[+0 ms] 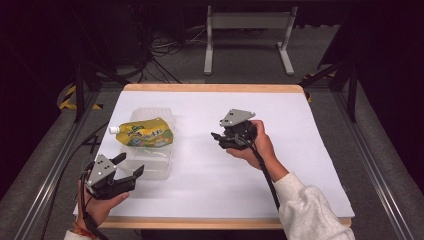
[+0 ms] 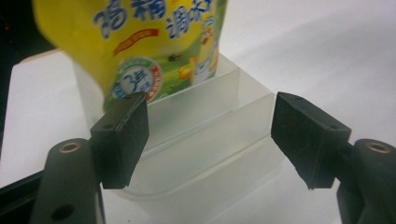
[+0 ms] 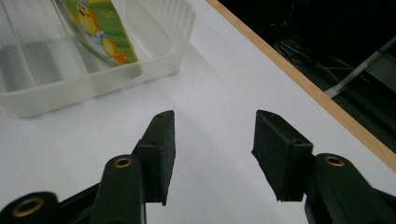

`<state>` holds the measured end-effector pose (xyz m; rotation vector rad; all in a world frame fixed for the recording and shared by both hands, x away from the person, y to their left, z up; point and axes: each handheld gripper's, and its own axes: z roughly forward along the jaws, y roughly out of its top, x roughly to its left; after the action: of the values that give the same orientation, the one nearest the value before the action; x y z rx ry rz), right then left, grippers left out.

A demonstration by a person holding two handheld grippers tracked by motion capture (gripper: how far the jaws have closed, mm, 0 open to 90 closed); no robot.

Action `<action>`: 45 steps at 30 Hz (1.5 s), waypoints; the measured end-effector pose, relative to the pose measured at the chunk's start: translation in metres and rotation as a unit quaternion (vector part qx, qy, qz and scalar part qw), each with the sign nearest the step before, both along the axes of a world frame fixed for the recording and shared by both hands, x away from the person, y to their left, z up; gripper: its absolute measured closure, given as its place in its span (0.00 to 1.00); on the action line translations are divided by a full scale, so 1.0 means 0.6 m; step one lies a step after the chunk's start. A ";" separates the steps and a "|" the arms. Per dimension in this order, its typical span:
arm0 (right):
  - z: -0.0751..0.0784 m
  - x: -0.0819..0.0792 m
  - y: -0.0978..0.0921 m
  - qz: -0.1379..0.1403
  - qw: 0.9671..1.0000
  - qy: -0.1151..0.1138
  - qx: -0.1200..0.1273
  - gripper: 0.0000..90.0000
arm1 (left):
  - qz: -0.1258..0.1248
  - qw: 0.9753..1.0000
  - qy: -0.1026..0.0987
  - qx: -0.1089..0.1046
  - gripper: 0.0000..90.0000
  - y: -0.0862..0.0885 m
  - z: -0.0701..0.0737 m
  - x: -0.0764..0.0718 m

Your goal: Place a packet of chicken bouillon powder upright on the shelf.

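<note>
Pouch (image 1: 144, 133), glossy yellow with white spout, lies across a clear ribbed plastic tray (image 1: 150, 167) at nine o'clock on my white desk (image 1: 300, 150). My left tongs (image 1: 131, 165) gape at the tray's near end; my right tongs (image 1: 216, 138) gape, empty, at centre.

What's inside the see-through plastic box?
A yellow and green pouch with a white cap lies across the clear box, partly resting on its rim. Dividers split the box into compartments; the near ones look empty. The pouch covers whatever is beneath it.

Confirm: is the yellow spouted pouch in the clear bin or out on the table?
In. The yellow spouted pouch lies across the clear bin, its spout over the left rim.
</note>
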<state>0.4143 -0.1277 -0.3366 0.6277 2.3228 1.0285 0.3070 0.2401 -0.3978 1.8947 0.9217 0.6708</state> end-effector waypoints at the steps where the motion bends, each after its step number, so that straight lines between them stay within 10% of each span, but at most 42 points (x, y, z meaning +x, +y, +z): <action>1: -0.001 -0.002 -0.005 0.001 1.000 0.000 -0.001 0.54 | -0.003 1.000 -0.001 0.005 0.30 -0.004 0.000 -0.001; 45: -0.059 -0.100 -0.183 -0.042 0.998 0.001 -0.050 0.35 | -0.116 0.989 0.003 0.092 0.14 -0.135 -0.011 -0.026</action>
<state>0.3543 -0.2377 -0.3723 0.6803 2.3126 0.8689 0.2914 0.1589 -0.4041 2.1284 0.6463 0.6276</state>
